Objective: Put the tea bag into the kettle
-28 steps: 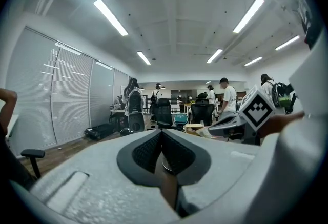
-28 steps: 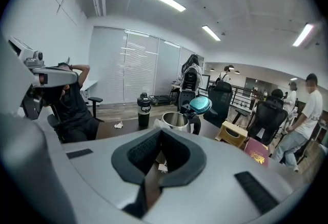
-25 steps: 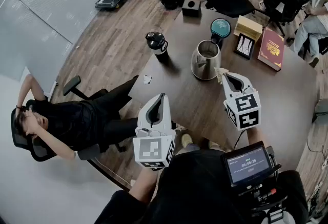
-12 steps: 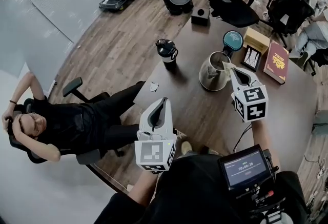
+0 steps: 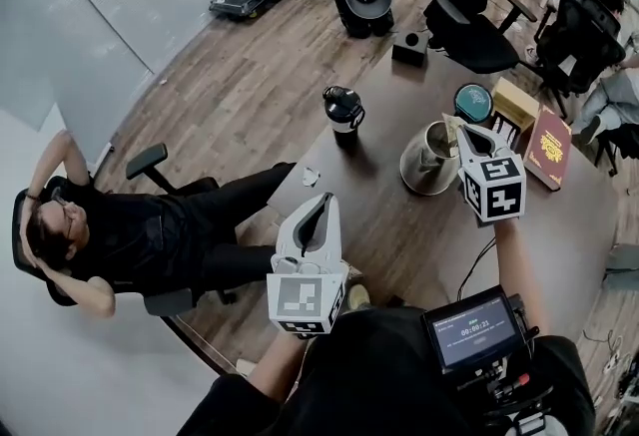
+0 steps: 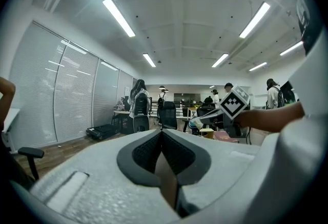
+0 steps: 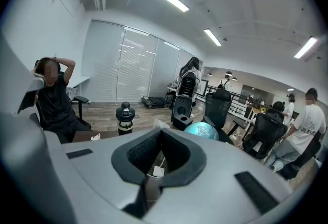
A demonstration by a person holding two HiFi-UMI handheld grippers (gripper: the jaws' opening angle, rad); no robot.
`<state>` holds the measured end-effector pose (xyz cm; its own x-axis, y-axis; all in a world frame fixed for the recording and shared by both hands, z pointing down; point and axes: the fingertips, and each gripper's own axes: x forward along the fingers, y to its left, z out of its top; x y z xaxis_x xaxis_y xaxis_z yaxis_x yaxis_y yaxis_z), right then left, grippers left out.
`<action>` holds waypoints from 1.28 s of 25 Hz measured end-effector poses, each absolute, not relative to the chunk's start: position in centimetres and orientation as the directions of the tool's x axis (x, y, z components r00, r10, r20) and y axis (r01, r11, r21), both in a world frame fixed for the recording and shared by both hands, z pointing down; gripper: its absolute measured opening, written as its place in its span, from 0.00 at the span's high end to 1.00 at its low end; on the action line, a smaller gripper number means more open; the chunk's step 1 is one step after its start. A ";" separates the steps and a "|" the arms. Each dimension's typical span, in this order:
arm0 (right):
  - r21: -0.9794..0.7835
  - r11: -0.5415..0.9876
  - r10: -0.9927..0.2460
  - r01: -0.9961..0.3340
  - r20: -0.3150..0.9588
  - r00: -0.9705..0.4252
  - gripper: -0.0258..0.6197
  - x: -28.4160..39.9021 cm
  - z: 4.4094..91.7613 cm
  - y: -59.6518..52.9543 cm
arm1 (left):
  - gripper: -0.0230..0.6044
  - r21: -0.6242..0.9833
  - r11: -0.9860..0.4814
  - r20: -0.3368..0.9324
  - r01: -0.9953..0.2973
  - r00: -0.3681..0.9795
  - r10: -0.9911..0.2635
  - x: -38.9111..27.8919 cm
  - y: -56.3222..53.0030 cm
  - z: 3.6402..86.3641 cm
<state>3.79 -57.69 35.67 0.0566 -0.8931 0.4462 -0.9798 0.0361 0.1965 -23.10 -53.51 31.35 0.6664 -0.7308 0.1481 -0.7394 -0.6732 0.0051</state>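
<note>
Held pinched in the right hand-held gripper (image 5: pixel 464 135), tea bag (image 5: pixel 448 123) just above kettle (image 5: pixel 423 171), far right. Centre over the mouth, lower, then release. Ignore near-left hand-held gripper (image 5: pixel 320 204), pressed together, empty.

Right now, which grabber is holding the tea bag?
The right gripper, the one up by the kettle: its jaws pinch the tea bag. The left gripper is shut on nothing, away from the kettle.
</note>
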 end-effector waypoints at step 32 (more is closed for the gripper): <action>0.189 0.054 -0.809 -0.981 0.584 0.068 0.95 3.7 44.7 -58.1 | 0.95 0.015 -0.632 0.178 -0.775 0.624 -0.761 -24.9 -54.1 32.7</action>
<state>3.68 -58.15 44.72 0.0677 -0.8086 0.5844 -0.9806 0.0542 0.1885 -24.85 -54.07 32.67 0.6241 -0.7607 0.1782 -0.7747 -0.6321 0.0150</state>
